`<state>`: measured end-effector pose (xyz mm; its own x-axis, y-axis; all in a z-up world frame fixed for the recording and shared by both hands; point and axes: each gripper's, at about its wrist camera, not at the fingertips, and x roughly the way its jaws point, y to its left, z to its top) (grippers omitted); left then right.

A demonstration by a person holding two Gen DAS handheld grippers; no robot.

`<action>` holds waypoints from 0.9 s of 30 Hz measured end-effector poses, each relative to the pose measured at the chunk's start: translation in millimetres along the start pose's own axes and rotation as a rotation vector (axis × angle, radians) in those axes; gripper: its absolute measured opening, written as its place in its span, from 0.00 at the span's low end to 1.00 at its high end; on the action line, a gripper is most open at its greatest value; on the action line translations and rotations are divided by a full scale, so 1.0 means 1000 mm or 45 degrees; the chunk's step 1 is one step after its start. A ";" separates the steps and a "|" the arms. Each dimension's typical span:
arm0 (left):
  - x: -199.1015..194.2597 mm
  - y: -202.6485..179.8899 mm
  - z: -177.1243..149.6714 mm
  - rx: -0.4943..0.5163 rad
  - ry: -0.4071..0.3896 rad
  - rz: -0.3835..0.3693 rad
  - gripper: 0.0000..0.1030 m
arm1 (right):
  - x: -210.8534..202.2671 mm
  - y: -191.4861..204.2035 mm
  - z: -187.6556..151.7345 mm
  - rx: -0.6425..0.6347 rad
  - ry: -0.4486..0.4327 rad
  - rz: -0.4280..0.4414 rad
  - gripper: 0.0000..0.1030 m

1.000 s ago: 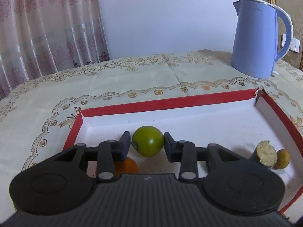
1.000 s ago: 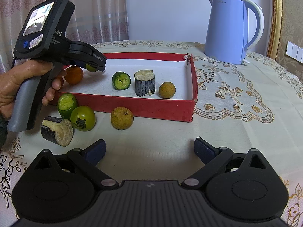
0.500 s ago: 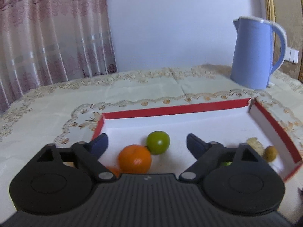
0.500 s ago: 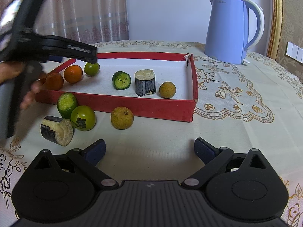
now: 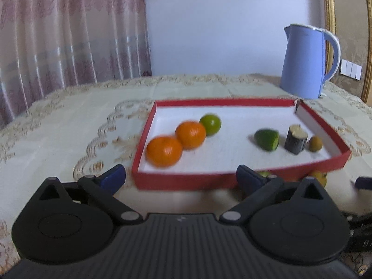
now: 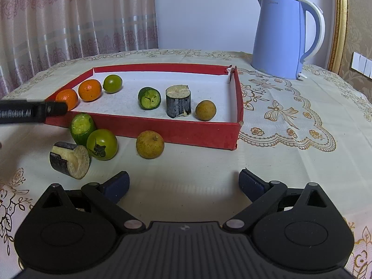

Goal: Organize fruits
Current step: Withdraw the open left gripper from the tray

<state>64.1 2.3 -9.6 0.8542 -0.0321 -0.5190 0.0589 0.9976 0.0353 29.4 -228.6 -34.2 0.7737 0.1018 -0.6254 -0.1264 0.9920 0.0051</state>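
Six fruits in red tray (image 6: 176,134) — round green one (image 6: 112,83) glossy; both grippers' jaws apart, empty.

Left wrist view is motion-blurred throughout; the skins of the two oranges (image 5: 164,151) show no detail. Behind the red tray's (image 5: 186,181) near wall, a green fruit (image 5: 264,174) and a yellow fruit (image 5: 319,177) show only as slivers. In the right wrist view, the left tongs (image 6: 32,112) are cut off by the left edge; their opening is not visible there.
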 end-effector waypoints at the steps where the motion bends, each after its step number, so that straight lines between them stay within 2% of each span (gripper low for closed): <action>1: 0.002 0.002 -0.003 -0.007 0.025 -0.003 0.98 | 0.000 0.000 0.000 -0.001 0.000 -0.001 0.98; 16: 0.015 0.013 -0.018 -0.078 0.146 -0.026 1.00 | 0.000 0.000 0.000 -0.003 0.002 -0.001 0.99; 27: 0.015 0.008 -0.020 -0.039 0.166 -0.011 1.00 | -0.001 -0.002 0.000 0.016 -0.007 -0.017 0.99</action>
<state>67.5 11.1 -33.9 0.7793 -0.0342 -0.6257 0.0481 0.9988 0.0052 28.6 -230.5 -33.6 0.7786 0.0891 -0.6212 -0.1083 0.9941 0.0069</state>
